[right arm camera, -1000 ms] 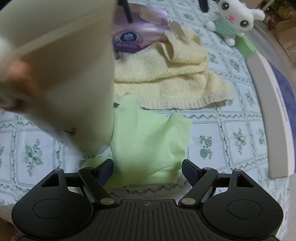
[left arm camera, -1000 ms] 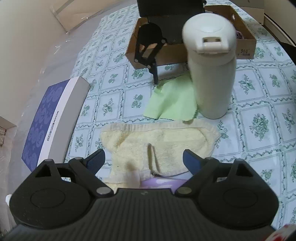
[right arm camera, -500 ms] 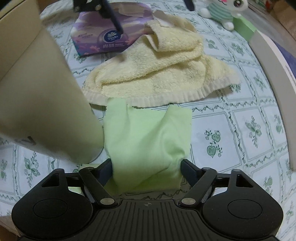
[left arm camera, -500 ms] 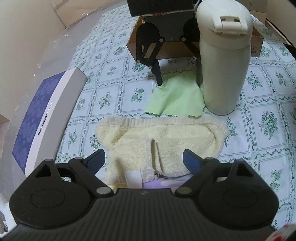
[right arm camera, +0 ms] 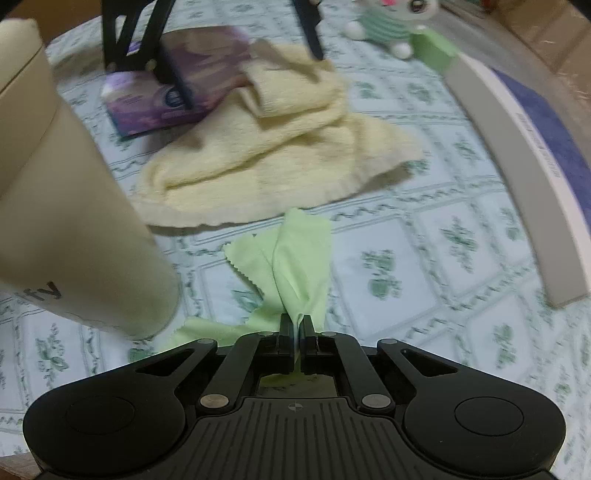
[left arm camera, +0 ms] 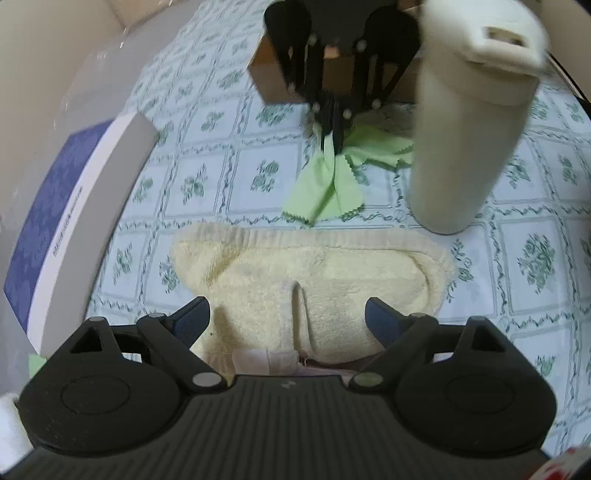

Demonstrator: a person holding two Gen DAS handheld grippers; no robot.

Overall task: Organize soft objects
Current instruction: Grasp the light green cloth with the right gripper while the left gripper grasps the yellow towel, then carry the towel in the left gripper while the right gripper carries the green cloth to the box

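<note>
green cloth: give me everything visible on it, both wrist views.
The green cloth is thin, smooth, pale lime fabric with pinked zigzag edges, like a lens-cleaning cloth. The right gripper has just closed on its near part, bunching it into long folds between the fingers. Its free end lies spread on the floral tablecloth, close to the yellow towel. Another flap reaches toward the base of the cream bottle; contact there is unclear.

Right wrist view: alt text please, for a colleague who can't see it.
The right tool is shut on a bunched light green cloth on a floral tablecloth. A cream bottle stands at left; beyond lie a pale yellow towel, purple tissue pack and plush toy.
</note>
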